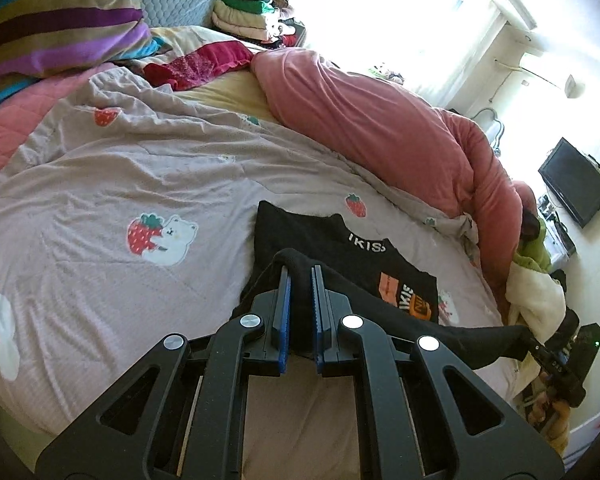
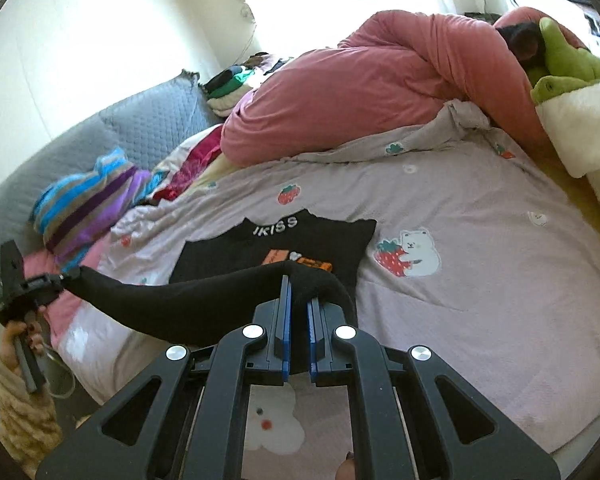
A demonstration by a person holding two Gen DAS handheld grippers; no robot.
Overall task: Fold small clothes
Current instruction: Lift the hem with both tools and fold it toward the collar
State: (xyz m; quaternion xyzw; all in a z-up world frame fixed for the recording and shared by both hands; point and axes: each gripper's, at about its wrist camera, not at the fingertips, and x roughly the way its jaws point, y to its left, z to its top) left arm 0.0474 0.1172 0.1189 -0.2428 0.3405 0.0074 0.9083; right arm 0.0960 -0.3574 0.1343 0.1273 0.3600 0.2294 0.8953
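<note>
A: Where is the black cotton T-shirt with the orange print [image 1: 340, 252]?

B: Low centre of both frames, its far half flat on the lilac strawberry-print quilt [image 1: 140, 168].

A: And the grippers?

B: The left gripper [image 1: 300, 276] and the right gripper [image 2: 298, 284] each have blue pads pressed together on the near hem, raised between them, probably so it carries over evenly for a fold.

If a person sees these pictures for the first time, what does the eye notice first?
First, the black T-shirt with white letters and an orange print, lying mid-bed on the strawberry bedspread. The left gripper and right gripper each pinch its near edge, lifted between them. Behind lies a bulky pink duvet.
</note>
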